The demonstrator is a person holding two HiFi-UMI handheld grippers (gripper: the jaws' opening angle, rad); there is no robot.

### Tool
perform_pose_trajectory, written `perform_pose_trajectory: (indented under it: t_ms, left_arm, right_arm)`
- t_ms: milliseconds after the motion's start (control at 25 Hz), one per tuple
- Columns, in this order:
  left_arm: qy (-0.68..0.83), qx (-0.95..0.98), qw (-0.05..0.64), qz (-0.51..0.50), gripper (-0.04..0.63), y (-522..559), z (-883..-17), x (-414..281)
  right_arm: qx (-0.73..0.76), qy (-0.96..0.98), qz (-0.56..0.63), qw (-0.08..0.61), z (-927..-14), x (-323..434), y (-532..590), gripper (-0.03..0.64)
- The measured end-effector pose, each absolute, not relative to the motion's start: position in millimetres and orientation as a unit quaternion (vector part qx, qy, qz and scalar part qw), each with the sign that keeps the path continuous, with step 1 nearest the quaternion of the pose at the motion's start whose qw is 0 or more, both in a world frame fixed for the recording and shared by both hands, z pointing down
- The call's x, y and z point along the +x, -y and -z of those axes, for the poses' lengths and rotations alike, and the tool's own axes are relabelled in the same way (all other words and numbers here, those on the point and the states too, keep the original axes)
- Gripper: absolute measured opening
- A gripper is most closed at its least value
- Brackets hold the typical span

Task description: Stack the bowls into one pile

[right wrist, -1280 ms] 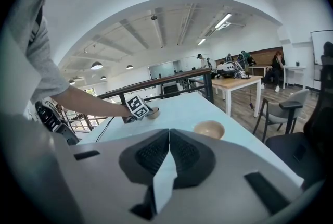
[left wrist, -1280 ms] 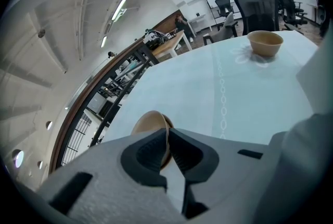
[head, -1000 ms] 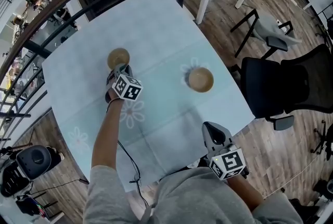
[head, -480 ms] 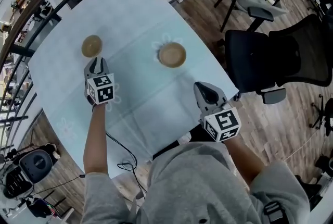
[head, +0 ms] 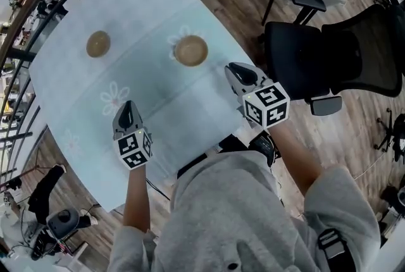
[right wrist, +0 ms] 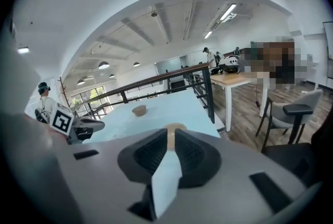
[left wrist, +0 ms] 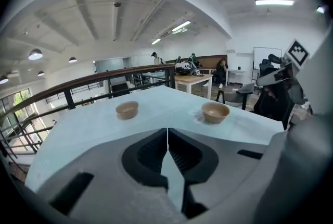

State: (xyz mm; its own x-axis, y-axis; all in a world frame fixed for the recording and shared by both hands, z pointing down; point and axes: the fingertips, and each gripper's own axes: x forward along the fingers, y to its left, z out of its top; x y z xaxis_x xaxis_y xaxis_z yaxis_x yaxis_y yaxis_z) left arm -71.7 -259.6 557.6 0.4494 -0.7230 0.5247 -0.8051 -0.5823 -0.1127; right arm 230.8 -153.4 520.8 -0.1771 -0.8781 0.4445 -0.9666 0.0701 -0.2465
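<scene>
Head view: left bowl (head: pixel 98 43), right bowl (head: pixel 190 50) (both empty).

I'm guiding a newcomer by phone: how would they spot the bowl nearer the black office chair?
Two tan bowls stand apart on the pale blue tablecloth. Look to the side by the black office chair, just ahead of the right gripper. That is the wider bowl; the smaller bowl sits far to its left.

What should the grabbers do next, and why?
Probably open the right gripper wider and ease it to the rim of the near bowl: its jaws are barely apart, that bowl sits just ahead of it, and the far bowl stands apart, unstacked. The left gripper is shut and farther from both.
</scene>
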Motion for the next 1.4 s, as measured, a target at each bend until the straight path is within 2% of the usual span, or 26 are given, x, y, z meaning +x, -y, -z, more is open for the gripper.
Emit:
perform_pose_trajectory:
  t_ms: [160,520,920,960,1040,1200,1400]
  left_arm:
    - [0.463,0.841,0.122,-0.253,0.02,223,-564,-70]
    - [0.521,0.81,0.158,-0.219,0.018,183,-555,-104]
    - [0.551,0.788,0.161,-0.222,0.018,147,-551,-142]
    - [0.553,0.787,0.162,-0.222,0.018,144,-552,-142]
    - [0.554,0.786,0.162,-0.222,0.019,139,-554,-140]
    - [0.552,0.787,0.156,-0.226,0.018,131,-555,-138]
    - [0.556,0.786,0.148,-0.228,0.02,126,-548,-139]
  right_arm:
    - [0.632,0.724,-0.257,0.1,-538,237,160,0.029]
    - [0.635,0.7,-0.316,0.086,-593,236,189,0.031]
    - [0.648,0.669,-0.363,0.023,-628,230,220,0.035]
    - [0.646,0.669,-0.367,0.016,-630,228,221,0.044]
    - [0.641,0.667,-0.38,0.007,-635,226,223,0.113]
    - [0.651,0.65,-0.392,-0.001,-647,228,226,0.114]
    - [0.655,0.618,-0.431,-0.058,-645,232,232,0.112]
